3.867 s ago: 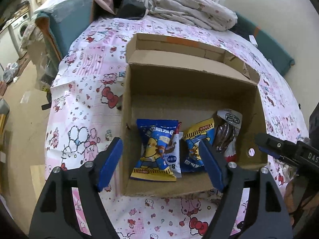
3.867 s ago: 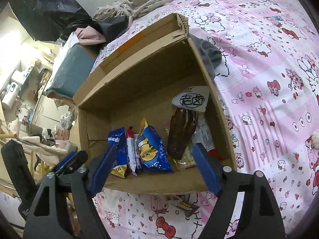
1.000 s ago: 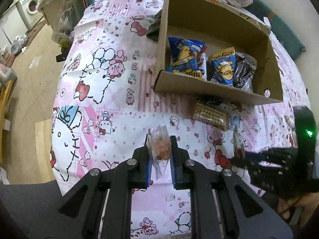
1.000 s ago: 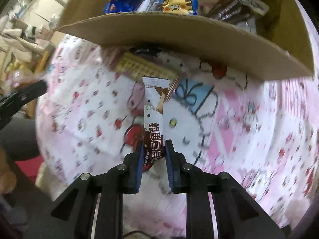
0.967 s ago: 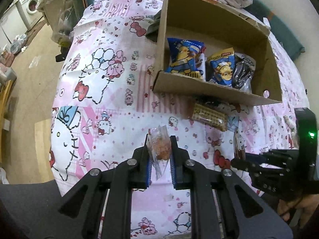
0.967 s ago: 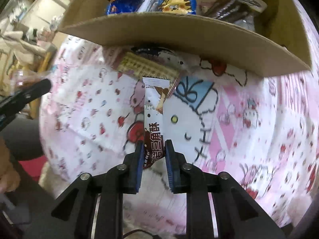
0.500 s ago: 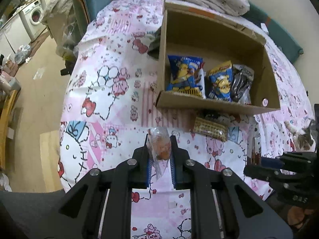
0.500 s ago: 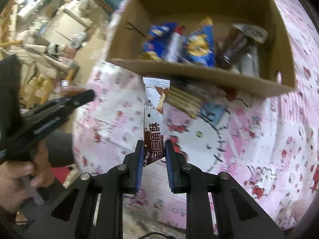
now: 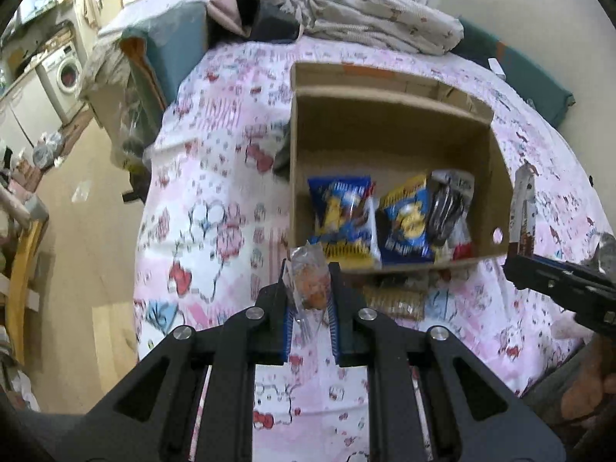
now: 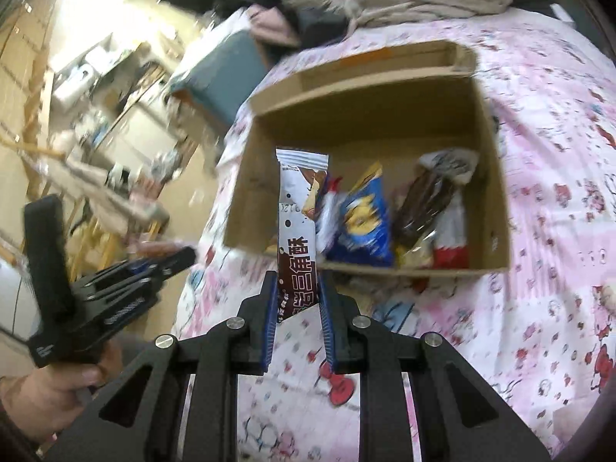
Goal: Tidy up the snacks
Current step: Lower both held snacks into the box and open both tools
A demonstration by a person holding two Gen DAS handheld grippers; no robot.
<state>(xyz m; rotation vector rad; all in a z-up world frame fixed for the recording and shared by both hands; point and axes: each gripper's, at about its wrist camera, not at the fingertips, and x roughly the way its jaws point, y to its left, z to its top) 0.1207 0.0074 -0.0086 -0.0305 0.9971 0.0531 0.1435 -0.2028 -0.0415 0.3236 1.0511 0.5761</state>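
Note:
My left gripper [image 9: 310,294] is shut on a small clear-wrapped orange snack [image 9: 310,285], held above the bed just short of the cardboard box's near wall [image 9: 404,265]. My right gripper [image 10: 297,288] is shut on a long white-and-brown wafer bar [image 10: 298,223], held upright in front of the box [image 10: 369,265]; it also shows in the left wrist view [image 9: 521,211]. Inside the box lie blue snack bags [image 9: 340,211] [image 10: 364,223] and a dark brown packet [image 10: 423,200]. A yellow cracker pack [image 9: 396,302] lies on the bed by the box's near wall.
The box sits on a bed with a pink cartoon-print sheet [image 9: 215,208]. Rumpled bedding [image 9: 369,19] lies beyond the box. A teal cushion [image 9: 169,46] and floor clutter are on the left. The other gripper [image 10: 104,292] and the hand holding it show at left in the right wrist view.
Both grippers have lifted with their snacks and moved toward the box, which now looks closer and more head-on. Earlier still, both were open over the box.

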